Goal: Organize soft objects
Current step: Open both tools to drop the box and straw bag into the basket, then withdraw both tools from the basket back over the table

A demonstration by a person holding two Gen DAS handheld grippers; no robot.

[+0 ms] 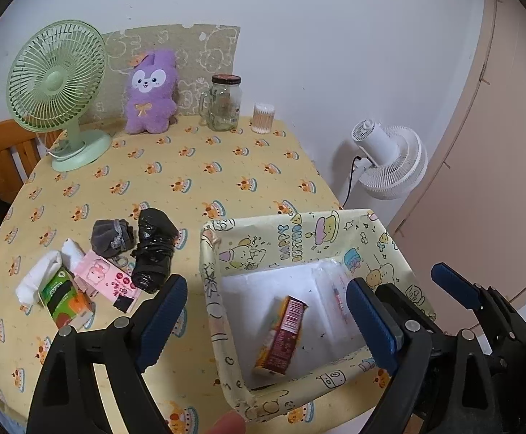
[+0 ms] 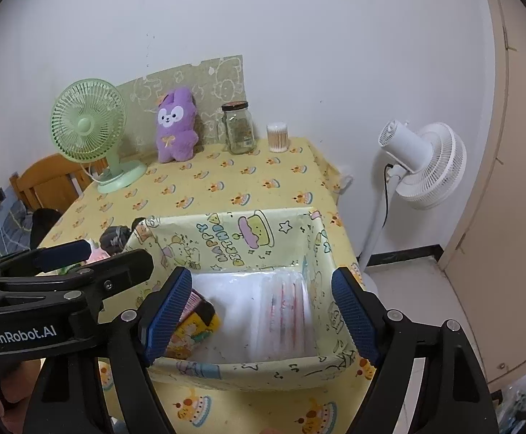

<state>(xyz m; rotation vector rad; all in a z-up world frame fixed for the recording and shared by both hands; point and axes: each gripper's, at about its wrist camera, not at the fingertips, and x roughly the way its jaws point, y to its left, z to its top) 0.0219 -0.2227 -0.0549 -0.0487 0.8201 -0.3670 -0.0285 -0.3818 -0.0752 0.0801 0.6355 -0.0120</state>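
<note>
1. Left wrist view: the left gripper (image 1: 266,318) sits in the lower centre of the frame with its jaws spread wide and nothing between the blue pads, above the paper-wrapped cartoon-print yellow box (image 1: 299,242). Inside the box, a small red-and-yellow tissue packet (image 1: 281,336) lies on the white floor, and a clear plastic pack (image 1: 335,289) leans at its right wall. Left of the box, on the yellow cake-print tablecloth (image 1: 190,166), lie a rolled grey sock (image 1: 112,237), a black plastic bundle (image 1: 154,253), a pink packet (image 1: 109,278) and a green tissue pack (image 1: 60,296). The right gripper (image 1: 458,285) shows at the lower right.
2. Right wrist view: the right gripper (image 2: 263,314) also stands released and empty, over the same box (image 2: 226,238) in the frame's centre. A purple plush rabbit (image 2: 174,126) leans at the upper centre.
</note>
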